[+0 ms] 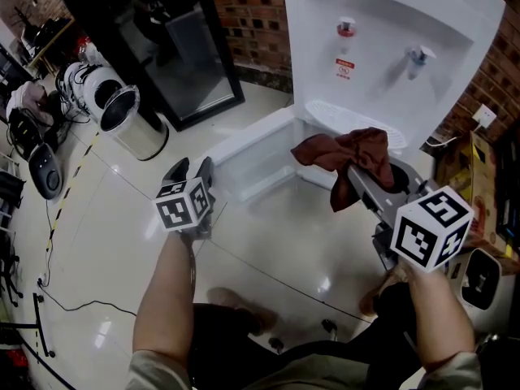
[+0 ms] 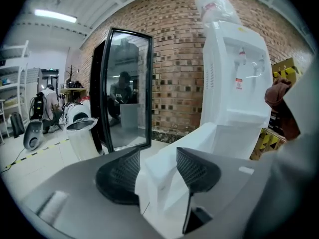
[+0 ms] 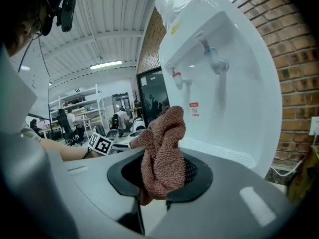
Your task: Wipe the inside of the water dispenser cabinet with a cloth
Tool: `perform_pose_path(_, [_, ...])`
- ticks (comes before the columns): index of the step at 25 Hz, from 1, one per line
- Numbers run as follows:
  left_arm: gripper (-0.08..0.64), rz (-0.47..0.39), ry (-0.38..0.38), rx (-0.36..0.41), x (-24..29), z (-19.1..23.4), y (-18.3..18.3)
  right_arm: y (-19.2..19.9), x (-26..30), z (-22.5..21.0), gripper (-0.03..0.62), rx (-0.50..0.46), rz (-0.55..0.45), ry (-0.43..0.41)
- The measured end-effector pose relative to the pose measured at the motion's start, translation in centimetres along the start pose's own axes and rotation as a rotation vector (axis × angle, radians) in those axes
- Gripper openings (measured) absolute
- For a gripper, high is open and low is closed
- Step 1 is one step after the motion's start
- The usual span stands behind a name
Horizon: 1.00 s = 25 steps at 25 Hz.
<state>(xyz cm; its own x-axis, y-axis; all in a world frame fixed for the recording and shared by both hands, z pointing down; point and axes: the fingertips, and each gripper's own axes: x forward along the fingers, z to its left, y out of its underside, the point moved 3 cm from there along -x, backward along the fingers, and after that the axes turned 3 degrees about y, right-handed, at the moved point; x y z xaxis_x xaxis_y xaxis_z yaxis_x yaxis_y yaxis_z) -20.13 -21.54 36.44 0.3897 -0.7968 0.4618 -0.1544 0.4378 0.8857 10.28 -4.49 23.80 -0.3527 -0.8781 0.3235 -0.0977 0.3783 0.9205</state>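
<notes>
The right gripper (image 1: 351,177) has its jaws squeezed tight on a reddish-brown cloth (image 1: 357,149). The cloth bunches up above the jaws and hangs down below them, up in the air just in front of the white water dispenser (image 1: 390,31) and near its drip tray. The left gripper (image 1: 192,171) is over on the left, at the near end of the open cabinet door (image 1: 252,140), and its jaws stand apart with the door's white edge between them. Far left on the shiny floor a white bin (image 1: 122,108) stands beside a black-framed glass panel (image 1: 183,47)
</notes>
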Motion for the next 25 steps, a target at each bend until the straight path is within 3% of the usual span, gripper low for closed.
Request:
perform_pose_path(6, [0.195,-0.004,0.035,-0.067,-0.1,-0.2,0.3,0.0,0.6,0.2,0.109,0.012,0.001,-0.011])
perform_pose_path(16, [0.196,0.059,0.132,-0.055,-2.5,-2.9,1.6,0.5,0.5,1.0,0.109,-0.007,0.014,-0.022])
perform_pose_path(18, [0.195,0.087,0.162,-0.024,-3.2,-4.0,2.0,0.5,0.2,0.8,0.109,-0.011,0.011,-0.018])
perform_pose_path(22, [0.198,0.174,0.237,0.111,-4.8,-6.5,3.3,0.5,-0.7,0.4,0.109,-0.018,0.003,-0.006])
perform_pose_path(25, [0.198,0.225,0.299,0.138,-6.0,-8.7,4.1,0.5,-1.8,-0.3,0.109,-0.016,-0.006,0.014])
